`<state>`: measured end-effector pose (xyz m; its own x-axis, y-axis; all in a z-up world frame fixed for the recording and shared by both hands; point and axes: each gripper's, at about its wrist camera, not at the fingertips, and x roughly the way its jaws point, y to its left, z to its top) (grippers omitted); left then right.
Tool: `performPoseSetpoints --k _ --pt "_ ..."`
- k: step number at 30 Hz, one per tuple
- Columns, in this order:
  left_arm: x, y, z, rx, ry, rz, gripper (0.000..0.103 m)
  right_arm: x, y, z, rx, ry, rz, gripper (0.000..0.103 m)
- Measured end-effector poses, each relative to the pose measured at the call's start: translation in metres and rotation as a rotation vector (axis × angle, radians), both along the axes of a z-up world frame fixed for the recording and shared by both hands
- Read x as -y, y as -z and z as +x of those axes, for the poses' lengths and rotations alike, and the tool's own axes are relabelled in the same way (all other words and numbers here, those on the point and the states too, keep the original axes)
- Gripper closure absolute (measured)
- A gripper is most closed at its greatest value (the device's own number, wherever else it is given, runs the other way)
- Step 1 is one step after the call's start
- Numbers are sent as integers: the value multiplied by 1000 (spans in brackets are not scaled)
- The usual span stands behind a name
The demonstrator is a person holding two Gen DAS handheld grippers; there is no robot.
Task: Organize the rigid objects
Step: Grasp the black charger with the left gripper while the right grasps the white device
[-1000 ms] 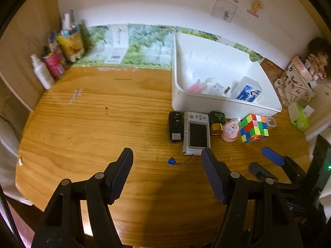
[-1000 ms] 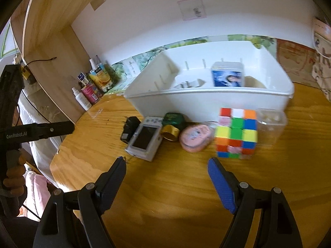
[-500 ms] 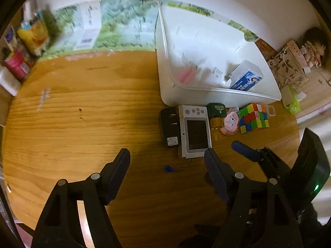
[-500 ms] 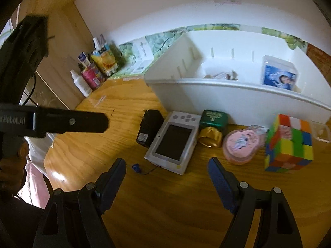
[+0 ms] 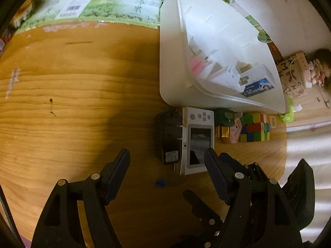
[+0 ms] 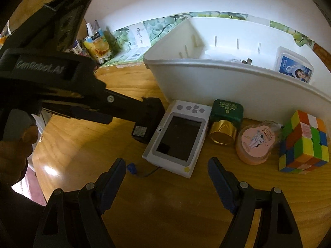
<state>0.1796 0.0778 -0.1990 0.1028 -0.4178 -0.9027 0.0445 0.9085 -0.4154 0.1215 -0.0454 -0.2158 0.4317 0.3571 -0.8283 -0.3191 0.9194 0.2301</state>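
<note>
Both grippers have closed in on the row beside the bin (image 5: 173, 66). Left gripper (image 5: 167, 161), fingers wide and empty, should straddle the charger (image 5: 168, 136) squarely; right gripper (image 6: 166, 172) likewise empty.

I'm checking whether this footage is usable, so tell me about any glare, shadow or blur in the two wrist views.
Left wrist view: a broad dark shadow lies on the wooden table, and the green leaf-print backdrop at the top is smeared. Right wrist view: a bright glare patch sits on the tabletop at lower left, and the white plastic bin looks washed out inside.
</note>
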Motion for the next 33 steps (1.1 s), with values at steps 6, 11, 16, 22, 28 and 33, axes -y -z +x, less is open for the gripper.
performPoseSetpoints --k 6,11,16,22,28,33 --pt "3 10 8 -28 -18 -6 26 -6 3 3 10 -6 -19 21" --pt "4 14 13 -24 -22 1 27 -14 5 8 24 -19 -36 21" --pt "4 18 16 -36 -19 -3 32 -19 8 14 24 -23 -47 21" --pt "6 23 19 -47 -16 12 42 -23 11 18 23 -38 -63 23" --pt "5 25 21 -52 -23 -6 56 -23 15 22 17 -28 -81 34" --pt "3 24 21 -49 -22 -40 69 -22 16 24 14 -31 -84 35"
